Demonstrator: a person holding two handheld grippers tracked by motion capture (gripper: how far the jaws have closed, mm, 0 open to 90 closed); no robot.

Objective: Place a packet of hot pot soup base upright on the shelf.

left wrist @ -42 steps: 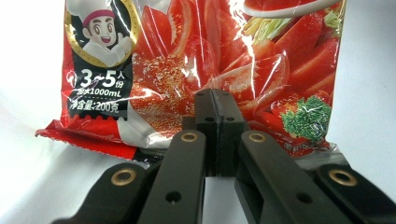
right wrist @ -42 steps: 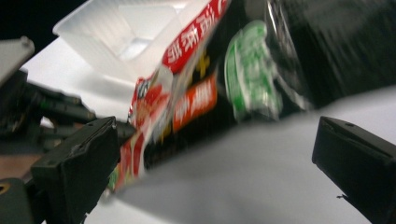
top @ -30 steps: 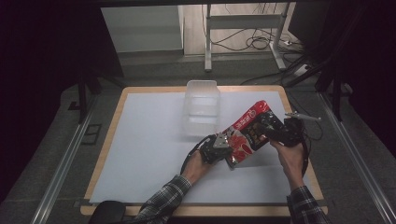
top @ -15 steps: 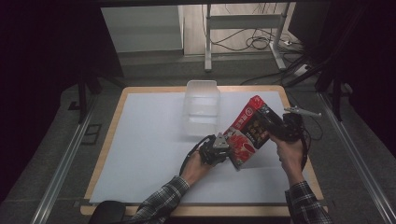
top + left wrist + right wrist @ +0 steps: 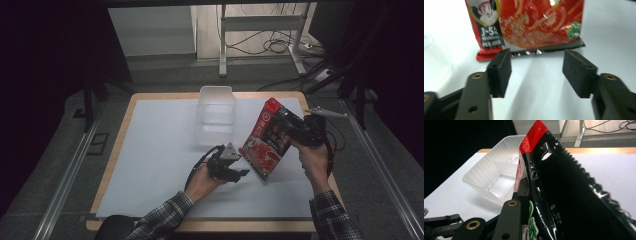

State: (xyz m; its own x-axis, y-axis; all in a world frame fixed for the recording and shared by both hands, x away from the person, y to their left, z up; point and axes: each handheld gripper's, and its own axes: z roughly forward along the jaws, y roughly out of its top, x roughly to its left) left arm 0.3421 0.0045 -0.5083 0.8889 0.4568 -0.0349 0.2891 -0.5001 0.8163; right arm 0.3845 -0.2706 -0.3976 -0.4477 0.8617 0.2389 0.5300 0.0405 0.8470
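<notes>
A white counter [image 5: 150,150] with a wooden rim stands in a dim room, grey floor around it and cables beyond its far edge, and a clear plastic tub [image 5: 216,114] sits near the far middle. The red noodle packet [image 5: 265,142] (a cartoon chef and "3~5" can be read on its front, the rest too small) hangs upright over the counter's right part, pinched at its side by the right gripper [image 5: 287,127], whose jaws are pressed together on it. The left gripper [image 5: 240,172], just beside the packet's lower edge, has just been opening its jaws; they stand spread with nothing between them.
</notes>
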